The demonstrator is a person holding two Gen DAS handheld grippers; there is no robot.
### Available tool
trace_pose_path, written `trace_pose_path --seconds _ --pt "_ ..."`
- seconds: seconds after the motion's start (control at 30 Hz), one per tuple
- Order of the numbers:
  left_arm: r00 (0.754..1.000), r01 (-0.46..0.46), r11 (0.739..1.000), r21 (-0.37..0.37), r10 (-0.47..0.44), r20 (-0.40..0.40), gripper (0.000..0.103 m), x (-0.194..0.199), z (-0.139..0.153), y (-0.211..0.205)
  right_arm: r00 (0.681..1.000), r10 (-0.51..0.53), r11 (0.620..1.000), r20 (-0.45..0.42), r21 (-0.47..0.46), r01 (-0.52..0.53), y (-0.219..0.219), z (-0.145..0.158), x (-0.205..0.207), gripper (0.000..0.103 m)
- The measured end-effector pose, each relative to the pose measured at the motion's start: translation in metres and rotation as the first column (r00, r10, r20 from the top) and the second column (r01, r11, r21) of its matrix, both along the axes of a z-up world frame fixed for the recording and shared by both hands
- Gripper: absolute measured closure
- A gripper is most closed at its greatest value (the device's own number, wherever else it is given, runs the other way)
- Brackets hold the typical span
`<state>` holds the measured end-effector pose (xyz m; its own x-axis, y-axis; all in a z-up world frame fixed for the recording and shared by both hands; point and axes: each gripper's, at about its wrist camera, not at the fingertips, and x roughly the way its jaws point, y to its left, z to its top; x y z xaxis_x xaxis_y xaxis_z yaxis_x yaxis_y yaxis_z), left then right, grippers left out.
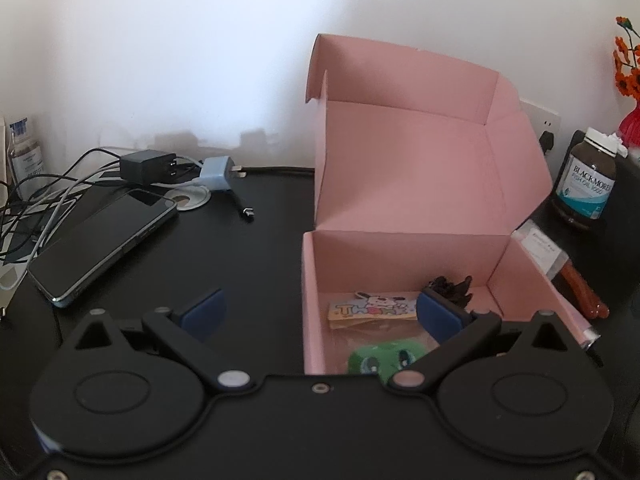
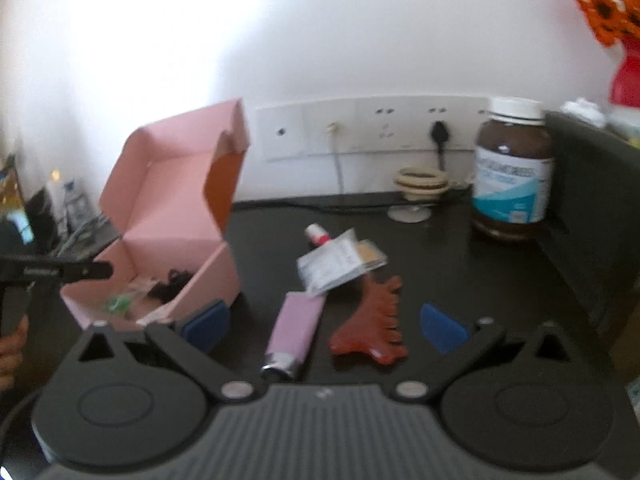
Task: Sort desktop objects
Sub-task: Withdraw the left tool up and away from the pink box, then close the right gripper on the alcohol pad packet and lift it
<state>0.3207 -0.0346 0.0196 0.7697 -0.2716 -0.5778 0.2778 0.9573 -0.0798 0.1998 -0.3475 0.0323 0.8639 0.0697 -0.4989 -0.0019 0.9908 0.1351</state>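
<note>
My right tongs [image 2: 324, 324] spread wide, empty, low over black counter [image 2: 460, 264], bracketing pink squeeze tube [image 2: 294, 330] and reddish-brown plastic claw clip [image 2: 370, 330]: likely next picks. My left tongs [image 1: 320, 312] also spread, empty, straddling near wall of open pink cardboard box [image 1: 400, 184]. Green plush toy [image 1: 384, 360], cartoon thank-you card [image 1: 372, 308], dark hair clip [image 1: 450, 286] sorted inside. Beyond: black smartphone [image 1: 104, 240], chargers [image 1: 180, 170] unsorted.

Open black desk [image 1: 256, 264] between phone [image 1: 100, 240] and pink box [image 1: 400, 184]; passable. Upright lid blocks approach to box from behind; top open. Box floor partly taken by card [image 1: 372, 309], green toy [image 1: 384, 360], dark clip [image 1: 452, 285]. Right of box, crowded: pink tube [image 2: 294, 332], red claw clip [image 2: 376, 332], packet [image 2: 340, 264], apparently overlapping. Bottle [image 2: 512, 176] and dark block [image 2: 592, 216] wall off right edge. Cables [image 1: 48, 196] and chargers [image 1: 148, 166] clutter far left.
</note>
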Motion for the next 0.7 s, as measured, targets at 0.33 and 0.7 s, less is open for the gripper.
trace_pose_path --seconds 0.33,0.7 --pt "1.0 0.004 0.998 0.067 -0.003 -0.016 0.0 0.0 -0.007 -0.008 0.997 0.075 0.997 -0.006 -0.03 -0.075 0.023 -0.014 0.01 0.001" --pt "0.998 0.011 0.995 0.097 -0.005 -0.061 0.0 0.002 -0.013 -0.011 0.997 0.078 0.995 0.014 -0.07 -0.077 0.034 -0.005 0.016 0.001"
